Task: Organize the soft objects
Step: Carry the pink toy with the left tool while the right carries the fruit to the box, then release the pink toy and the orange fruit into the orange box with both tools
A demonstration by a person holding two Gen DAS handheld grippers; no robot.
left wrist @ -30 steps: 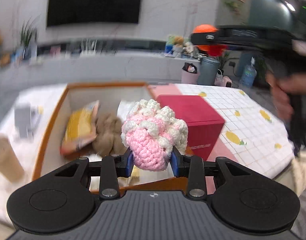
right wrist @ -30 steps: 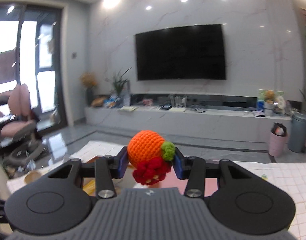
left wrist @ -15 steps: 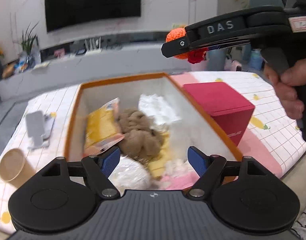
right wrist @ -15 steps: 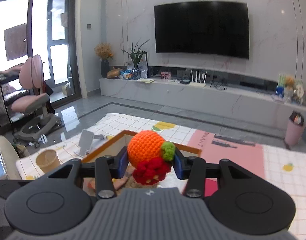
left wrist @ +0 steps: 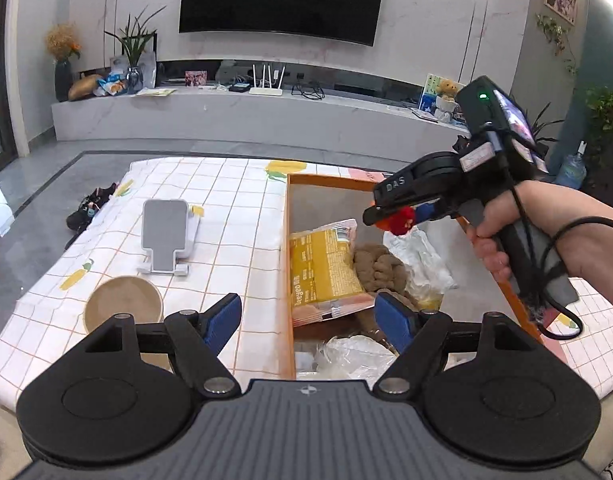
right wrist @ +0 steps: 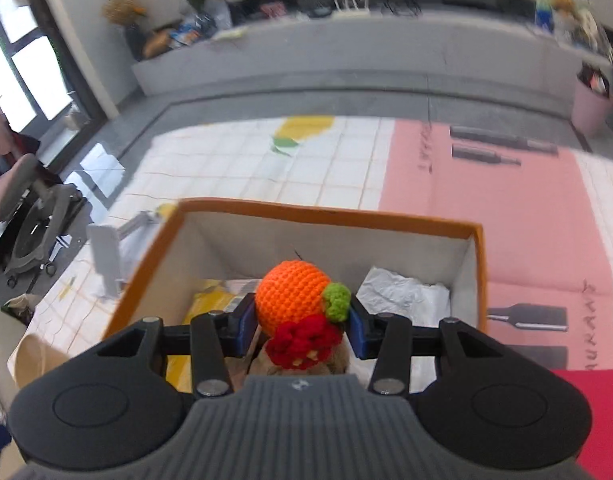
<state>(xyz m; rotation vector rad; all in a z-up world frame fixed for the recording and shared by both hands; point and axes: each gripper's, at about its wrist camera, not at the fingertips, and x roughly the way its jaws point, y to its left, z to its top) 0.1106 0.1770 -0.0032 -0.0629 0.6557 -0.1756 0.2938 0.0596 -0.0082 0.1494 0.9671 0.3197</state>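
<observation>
**Ana:** Crochet orange (right wrist: 292, 295), the one with the green tuft and red flower, is clamped between the blue pads of the right claw (right wrist: 297, 318), hanging above the open orange-rimmed box (right wrist: 326, 214). It sits over the middle of the box, above the brown plush (left wrist: 380, 268).

**Ben:** And the left claw (left wrist: 308, 322)?

**Ana:** Spread wide and holding nothing, hovering over the box's near-left wall, half above the tiled surface (left wrist: 234, 208).

**Ben:** So the step in hand looks like dropping the orange in. How would you do it well?

**Ana:** I'd lower it well below the rim first, aim for the gap between the yellow snack packet (left wrist: 322, 268) and the white crumpled wrap (left wrist: 420, 256), then part the pads fully. Yarn can snag on a pad, so lift straight up afterwards. Keep the left claw out of the way.

**Ben:** Anything you can't make out?

**Ana:** Plenty. The right view is blurred, and its own body covers the box's near end. From the left view the orange is nearly hidden behind the right claw; only its red flower shows. The box floor is buried, and the pale plastic-wrapped item (left wrist: 354, 354) at the near end is unclear.
</observation>
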